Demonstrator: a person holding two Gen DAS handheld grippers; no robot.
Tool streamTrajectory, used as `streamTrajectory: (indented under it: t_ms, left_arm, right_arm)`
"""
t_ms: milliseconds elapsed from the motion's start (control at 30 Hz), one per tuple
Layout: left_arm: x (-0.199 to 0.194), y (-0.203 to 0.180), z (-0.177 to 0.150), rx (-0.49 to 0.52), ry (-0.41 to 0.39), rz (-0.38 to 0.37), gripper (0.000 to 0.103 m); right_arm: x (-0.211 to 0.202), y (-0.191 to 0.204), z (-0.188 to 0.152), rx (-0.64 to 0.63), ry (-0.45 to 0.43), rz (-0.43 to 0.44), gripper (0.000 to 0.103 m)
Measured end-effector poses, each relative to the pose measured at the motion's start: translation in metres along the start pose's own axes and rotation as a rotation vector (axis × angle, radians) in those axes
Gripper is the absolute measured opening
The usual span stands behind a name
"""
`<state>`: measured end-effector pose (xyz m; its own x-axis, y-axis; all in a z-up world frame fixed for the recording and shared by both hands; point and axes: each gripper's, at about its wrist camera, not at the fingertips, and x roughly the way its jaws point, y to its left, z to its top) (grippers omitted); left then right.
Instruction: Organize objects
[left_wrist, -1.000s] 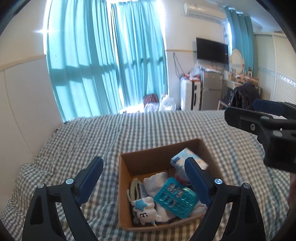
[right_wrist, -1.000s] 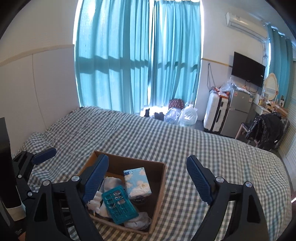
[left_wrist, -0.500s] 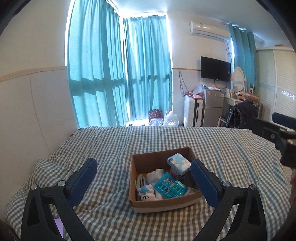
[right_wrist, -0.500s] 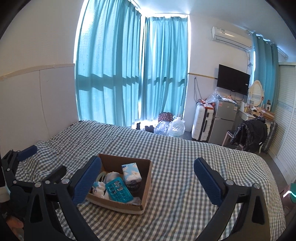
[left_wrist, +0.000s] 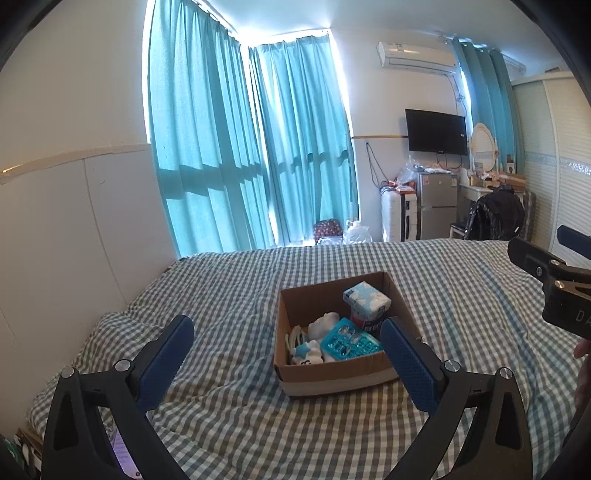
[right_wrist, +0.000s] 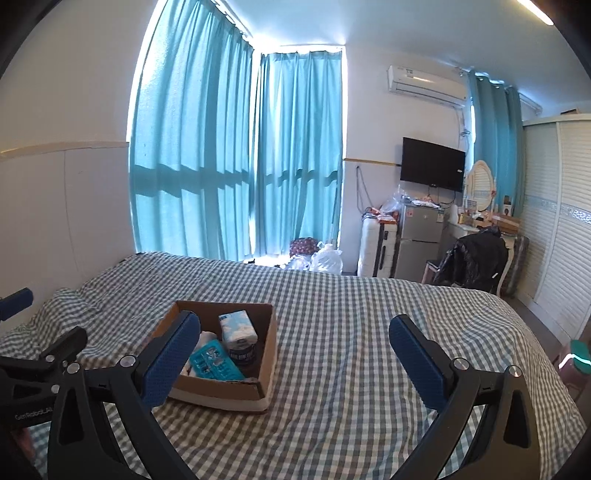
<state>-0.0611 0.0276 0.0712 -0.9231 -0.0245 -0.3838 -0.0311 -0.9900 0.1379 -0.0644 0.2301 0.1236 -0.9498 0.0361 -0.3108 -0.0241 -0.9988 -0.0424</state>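
A brown cardboard box (left_wrist: 334, 376) sits on the checked bed; it also shows in the right wrist view (right_wrist: 221, 391). Inside are a blue-and-white tissue pack (left_wrist: 366, 297) (right_wrist: 238, 325), a teal plastic tray (left_wrist: 349, 343) (right_wrist: 214, 360), a white plush with a blue star (left_wrist: 306, 352) and white cloth (left_wrist: 323, 323). My left gripper (left_wrist: 286, 341) is open and empty, held back from the box. My right gripper (right_wrist: 295, 338) is open and empty, to the right of the box. The other gripper shows at the edge of each view.
The checked bedspread (right_wrist: 351, 314) covers the bed. Teal curtains (left_wrist: 251, 155), bags on the floor (right_wrist: 317, 254), a suitcase and small fridge (right_wrist: 421, 229), a wall TV (right_wrist: 432, 164) and a chair with a black jacket (right_wrist: 476, 258) stand beyond the bed. A wardrobe (right_wrist: 554, 229) is at the right.
Both grippers have pulled back and up from the box, which now looks smaller and farther. Both stayed open and empty. The box contents have not moved.
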Motion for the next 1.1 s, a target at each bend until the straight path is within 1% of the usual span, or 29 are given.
streamTrajectory:
  t_ms: [67,133,267,333,433,567,1100]
  left_arm:
    - [0.001,0.001,-0.010,-0.025,0.002,-0.003,0.103]
    - [0.002,0.002,-0.018,-0.045,0.006,-0.009,0.103]
    - [0.004,0.005,-0.033,-0.083,-0.004,0.015,0.103]
    - [0.004,0.007,-0.038,-0.091,-0.008,0.010,0.103]
    - [0.006,0.010,-0.044,-0.096,0.000,0.020,0.103]
    - [0.006,0.011,-0.049,-0.093,0.013,0.018,0.103]
    - [0.007,0.012,-0.052,-0.099,0.036,0.011,0.103]
  right_arm:
    - [0.001,-0.001,-0.010,-0.015,-0.008,-0.024,0.103]
    - [0.003,-0.003,-0.023,-0.024,0.002,-0.031,0.103]
    - [0.009,-0.007,-0.043,-0.019,0.011,-0.016,0.103]
    - [0.011,-0.006,-0.052,-0.028,0.017,-0.017,0.103]
    - [0.017,-0.005,-0.061,-0.030,0.045,-0.011,0.103]
    - [0.022,-0.007,-0.065,-0.003,0.075,0.007,0.103]
    - [0.022,-0.002,-0.065,0.008,0.093,0.016,0.103]
